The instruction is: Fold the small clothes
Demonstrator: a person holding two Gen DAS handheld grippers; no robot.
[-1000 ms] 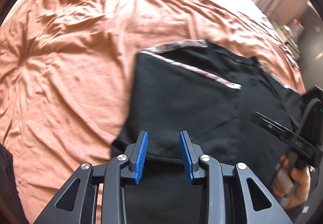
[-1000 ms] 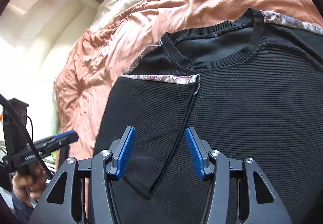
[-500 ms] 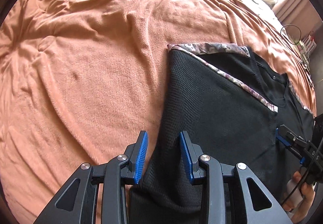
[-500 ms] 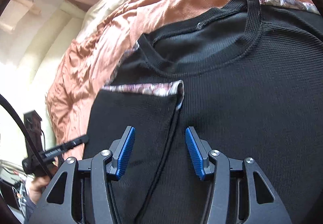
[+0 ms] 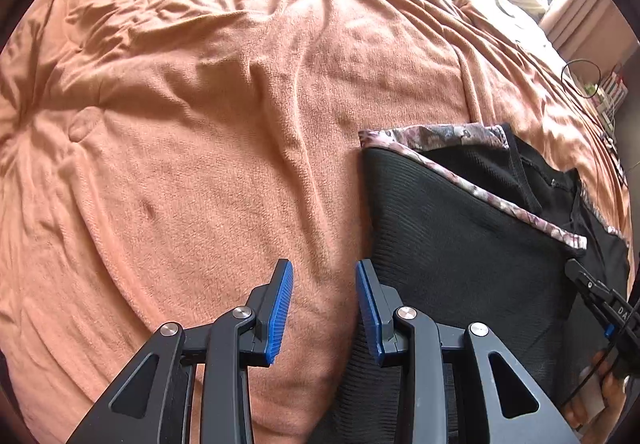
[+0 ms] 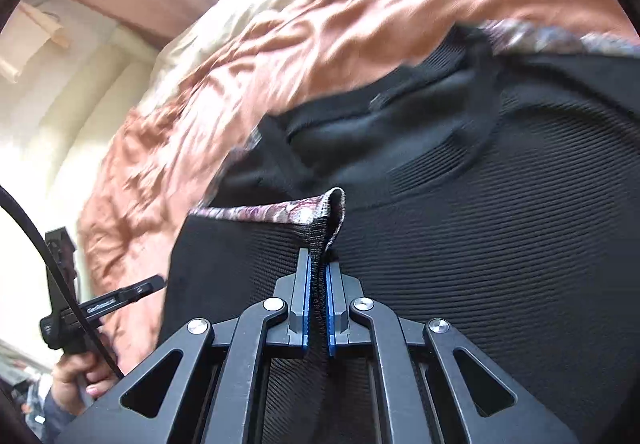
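**Right tongs gripping the folded sleeve; left tongs standing open beside the top**

The black top [image 5: 460, 264] is lying flat on the orange blanket [image 5: 200, 124] covering the bed; its neckline [image 6: 460, 124] is pointing away from the person, so its long axis is running from near to far in both views. One sleeve [image 6: 248, 244], edged with a floral trim [image 6: 280, 213], is lying folded inward across the body of the top.

The right tongs [image 6: 318, 284] are pinching shut on the inner corner of that sleeve, just below the trim; a ridge of ribbed cloth is standing up between the blue pads [image 6: 306, 296]; the far part of this view is blurring, so finer detail at the collar cannot be told.

The left tongs [image 5: 323, 308] are hanging open with nothing between the fingers; they are hovering over bare blanket, with the side edge of the top lying just beside the right-hand finger [image 5: 366, 308]. In the left view the right tongs [image 5: 596, 296] are showing at the far edge, well apart across the width of the top.

Judgement: the sleeve fold is in hand and the body folds are not yet made. The coming move is likely turning on the left tongs; the nearest cloth edge is lying to their right, running parallel to the fingers, so a sideways shift towards it is probably needed before closing.
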